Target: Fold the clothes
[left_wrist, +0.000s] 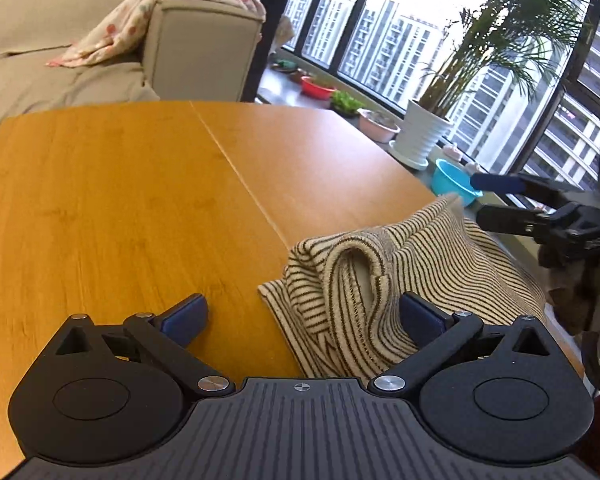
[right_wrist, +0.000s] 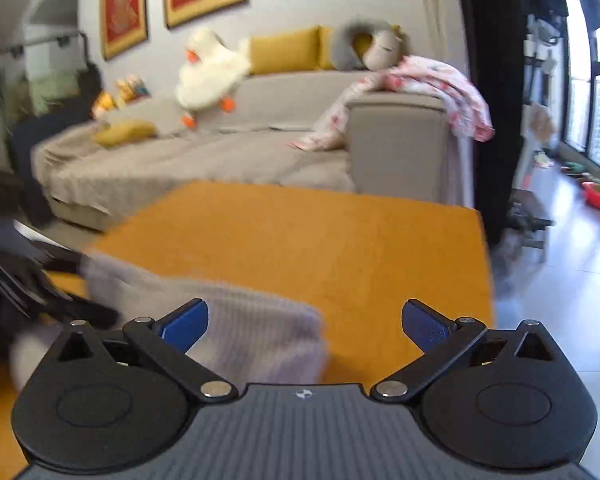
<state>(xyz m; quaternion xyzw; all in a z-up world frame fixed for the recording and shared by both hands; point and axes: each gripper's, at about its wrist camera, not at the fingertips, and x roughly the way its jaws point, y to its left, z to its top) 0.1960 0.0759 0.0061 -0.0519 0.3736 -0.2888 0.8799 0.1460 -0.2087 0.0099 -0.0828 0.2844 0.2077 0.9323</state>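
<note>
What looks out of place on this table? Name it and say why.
The striped sweater lies bunched at the edge of the wooden table, with one fold humped up, not flat. Both claws, left and right, are open and hold nothing. Nothing looks spilled or damaged.

A wooden table point(left_wrist: 140, 200), its honey-coloured top split by a thin seam running from the far edge toward the near side, carries a single item: a crumpled cream sweater point(left_wrist: 380, 280) with dark stripes, bunched at the table's right side. The right wrist view blurs the sweater point(right_wrist: 220, 320) to grey.
</note>
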